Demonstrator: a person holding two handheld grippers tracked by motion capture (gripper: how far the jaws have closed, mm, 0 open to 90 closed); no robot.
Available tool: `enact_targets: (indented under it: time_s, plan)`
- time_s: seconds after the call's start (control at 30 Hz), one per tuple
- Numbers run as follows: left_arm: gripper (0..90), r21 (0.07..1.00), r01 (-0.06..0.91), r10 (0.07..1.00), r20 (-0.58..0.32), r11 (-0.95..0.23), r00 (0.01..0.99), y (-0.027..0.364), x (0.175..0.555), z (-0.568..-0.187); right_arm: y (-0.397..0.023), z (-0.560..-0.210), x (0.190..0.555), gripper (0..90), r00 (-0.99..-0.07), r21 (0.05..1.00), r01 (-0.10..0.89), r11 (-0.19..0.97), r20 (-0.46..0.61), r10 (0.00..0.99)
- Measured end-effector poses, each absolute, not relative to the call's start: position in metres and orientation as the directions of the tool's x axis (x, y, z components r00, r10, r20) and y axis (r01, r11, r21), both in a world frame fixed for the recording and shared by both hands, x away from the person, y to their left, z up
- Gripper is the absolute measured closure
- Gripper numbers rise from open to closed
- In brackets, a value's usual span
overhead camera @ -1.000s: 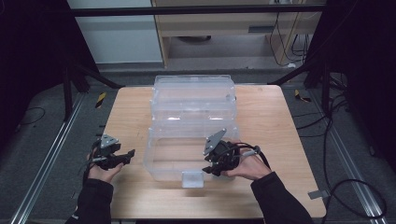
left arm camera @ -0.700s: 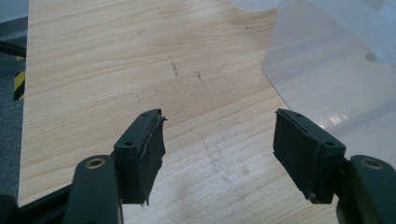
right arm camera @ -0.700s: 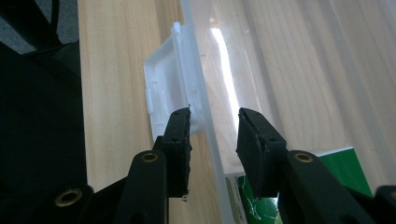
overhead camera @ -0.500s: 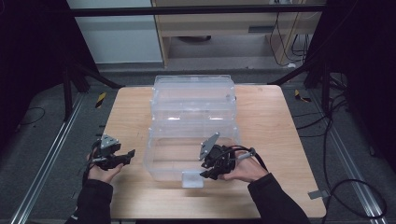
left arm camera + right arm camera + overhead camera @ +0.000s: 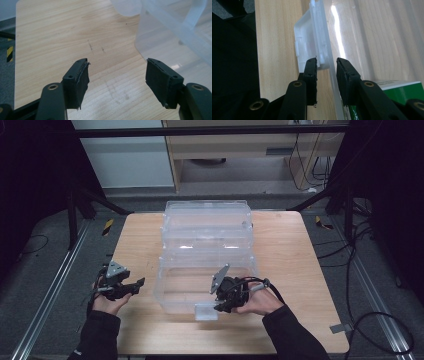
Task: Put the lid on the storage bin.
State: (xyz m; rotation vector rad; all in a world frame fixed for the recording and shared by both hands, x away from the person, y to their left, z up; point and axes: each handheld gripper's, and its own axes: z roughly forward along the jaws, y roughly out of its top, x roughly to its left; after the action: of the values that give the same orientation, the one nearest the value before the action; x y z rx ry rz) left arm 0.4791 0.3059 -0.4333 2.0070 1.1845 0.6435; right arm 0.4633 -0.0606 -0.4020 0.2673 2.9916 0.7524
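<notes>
While straddling the near wall of the clear bin (image 5: 205, 270), right tongs (image 5: 220, 307) narrowed to a small gap, just been closing, one pad outside by the white latch (image 5: 308, 47), other pad inside; wall (image 5: 332, 72) between pads, contact not clear. Green-and-white packet (image 5: 397, 90) inside bin, just right of the inner pad. Left tongs (image 5: 117, 77) wide open, holding nothing, over bare bench (image 5: 55, 37); bin corner ahead and to the right, apart from pads.
</notes>
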Motion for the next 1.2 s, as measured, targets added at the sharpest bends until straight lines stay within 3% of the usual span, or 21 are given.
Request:
enact_targets:
  time_s: [0.7,1.2]
  plan:
    - [36.0,0.805,0.321,0.712,0.17,-0.499,0.681,0.268,0.5,-0.354,-0.06,-0.402,0.466,70.9,-0.985,0.464,0.16,0.871,0.016,0.172]
    - [40.0,0.786,0.193,0.546,0.208,-0.587,0.811,0.249,0.522,-0.332,-0.06,-0.402,0.466,71.0,-0.986,0.463,0.156,0.872,0.016,0.168]
